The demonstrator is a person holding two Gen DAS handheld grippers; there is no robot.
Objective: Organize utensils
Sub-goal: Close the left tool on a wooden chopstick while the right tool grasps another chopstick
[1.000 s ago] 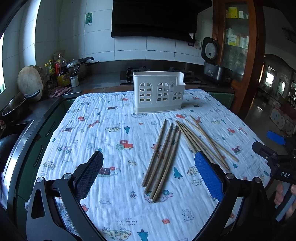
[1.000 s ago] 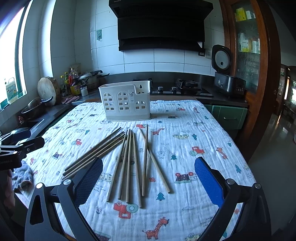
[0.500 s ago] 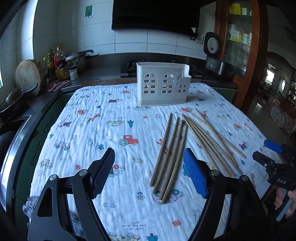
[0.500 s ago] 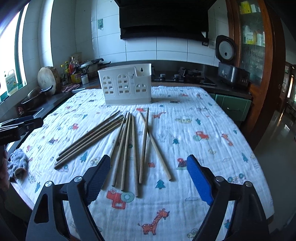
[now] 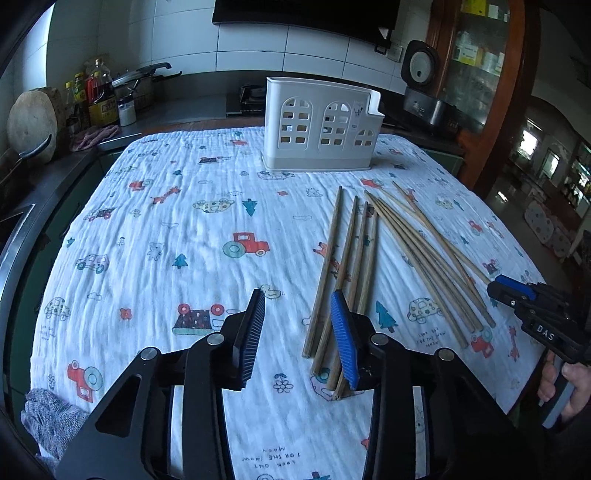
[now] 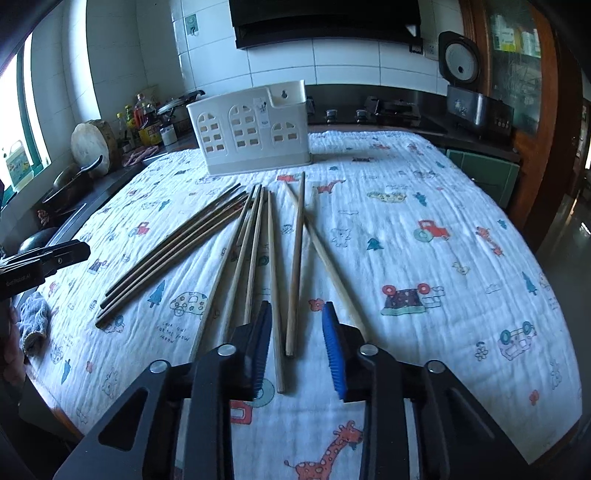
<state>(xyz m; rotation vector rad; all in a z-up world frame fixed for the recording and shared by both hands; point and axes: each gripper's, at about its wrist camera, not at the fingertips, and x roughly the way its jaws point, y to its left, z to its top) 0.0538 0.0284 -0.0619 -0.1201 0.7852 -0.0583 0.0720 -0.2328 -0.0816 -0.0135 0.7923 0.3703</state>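
Low at the centre of both wrist views, set for a pick-up: judged as the grasp step, with nothing lifted yet. Poised with the left gripper (image 5: 299, 332) over the near ends of the four dark chopsticks (image 5: 343, 266), jaws just drawn in to a narrow gap, one or two stick ends showing between the pads (image 5: 341, 343), none pinched as far as can be seen. Likewise with the right gripper (image 6: 297, 347) over the pale chopsticks (image 6: 273, 258): jaws also just narrowed, two stick ends lying in the gap, touched by neither pad. Next, probably: lowering until the pads flank a stick against the cloth, squeezing fully, then carrying it to the white utensil caddy (image 5: 321, 125) standing upright at upper centre, well apart from both grippers, contents not visible. Calls for care with thin sticks lying against one another on soft fabric; likely to roll or come up in twos. Working over a crinkled white tablecloth (image 5: 166, 221) printed with cars, trees and animals. Beyond, at upper left, a counter with oil bottles (image 5: 98, 96) and a round chopping block (image 5: 33, 122); at upper right, a rice cooker (image 5: 421, 70) and a glazed wooden cabinet (image 5: 476, 55); white wall tiles and a dark range hood (image 5: 306, 11) along the top.
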